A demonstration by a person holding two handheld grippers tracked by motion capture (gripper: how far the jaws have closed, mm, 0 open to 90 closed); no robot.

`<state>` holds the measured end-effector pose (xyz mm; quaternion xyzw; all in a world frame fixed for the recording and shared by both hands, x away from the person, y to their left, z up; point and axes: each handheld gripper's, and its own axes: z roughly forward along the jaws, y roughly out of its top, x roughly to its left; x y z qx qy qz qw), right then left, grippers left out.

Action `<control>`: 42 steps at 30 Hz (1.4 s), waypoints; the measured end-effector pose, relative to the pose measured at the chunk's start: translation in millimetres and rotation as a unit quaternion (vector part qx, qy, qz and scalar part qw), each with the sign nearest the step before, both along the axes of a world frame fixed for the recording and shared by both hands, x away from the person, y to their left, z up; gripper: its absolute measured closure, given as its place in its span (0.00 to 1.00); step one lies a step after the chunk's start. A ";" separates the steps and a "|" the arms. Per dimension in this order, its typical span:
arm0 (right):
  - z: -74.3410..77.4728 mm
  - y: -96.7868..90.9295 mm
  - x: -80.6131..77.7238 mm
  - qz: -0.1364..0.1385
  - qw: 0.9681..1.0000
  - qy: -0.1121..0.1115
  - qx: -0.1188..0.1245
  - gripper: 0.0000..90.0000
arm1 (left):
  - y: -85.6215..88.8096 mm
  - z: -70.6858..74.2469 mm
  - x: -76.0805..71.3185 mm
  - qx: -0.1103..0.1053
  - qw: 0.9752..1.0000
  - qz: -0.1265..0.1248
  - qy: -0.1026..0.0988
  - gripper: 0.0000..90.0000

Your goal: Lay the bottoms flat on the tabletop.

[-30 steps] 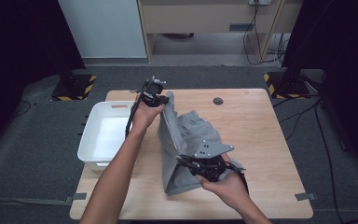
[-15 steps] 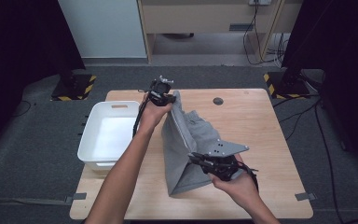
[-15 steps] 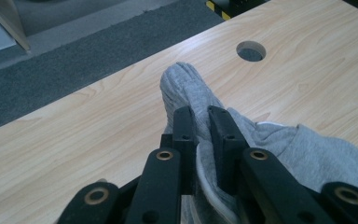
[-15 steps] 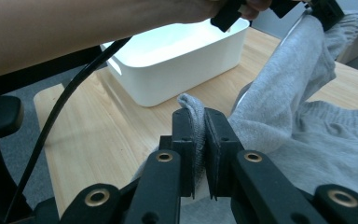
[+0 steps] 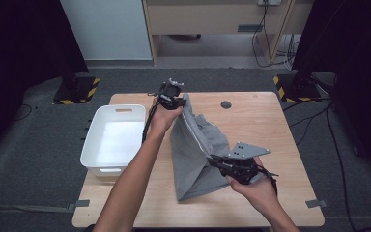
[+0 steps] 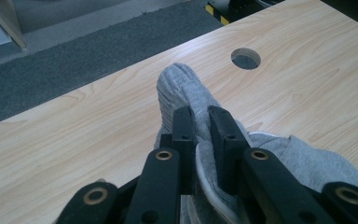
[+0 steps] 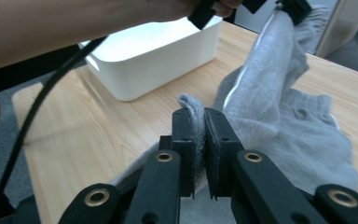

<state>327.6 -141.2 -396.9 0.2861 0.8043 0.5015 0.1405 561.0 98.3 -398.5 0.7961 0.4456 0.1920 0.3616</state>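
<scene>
A grey garment with a white stripe [image 5: 195, 150] hangs stretched between both grippers above the wooden table [image 5: 270, 121]. My left gripper [image 5: 179, 100] is shut on its upper corner at the far side of the table; grey ribbed cloth [image 6: 182, 88] bulges out past the jaws [image 6: 200, 122]. My right gripper [image 5: 212, 160] is shut on another edge of the garment lower down and nearer the front; a fold of cloth [image 7: 193, 109] sits pinched between its pads [image 7: 199, 122]. The garment's lower part [image 7: 303, 140] rests on the table.
A white plastic bin [image 5: 113, 137] stands at the table's left edge, seen too in the right gripper view as the bin [image 7: 163, 56]. A round cable hole [image 5: 226, 104] lies at the back of the table, hole [image 6: 245, 58]. Dark carpet surrounds the table.
Both hands have shifted to the right with the garment. The cloth now hangs pulled tauter and more upright between the grippers than a second ago.
</scene>
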 end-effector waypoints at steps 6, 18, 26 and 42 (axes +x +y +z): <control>-12.5 -17.4 4.0 -0.025 1.000 0.006 -0.015 0.93 | -10.6 -9.5 -1.2 -0.003 1.000 -0.002 -0.001 0.91; -23.1 -33.1 6.7 -0.042 0.999 0.012 -0.029 0.93 | -21.4 -13.4 -1.1 -0.002 1.000 -0.005 -0.002 0.90; -46.0 -46.6 9.1 -0.056 0.997 0.031 -0.042 0.93 | -34.7 -27.7 -0.3 0.000 1.000 -0.016 0.000 0.90; -71.0 -53.3 9.6 -0.052 0.994 0.029 -0.092 0.93 | -40.9 -50.9 2.4 -0.028 0.999 -0.042 -0.008 0.90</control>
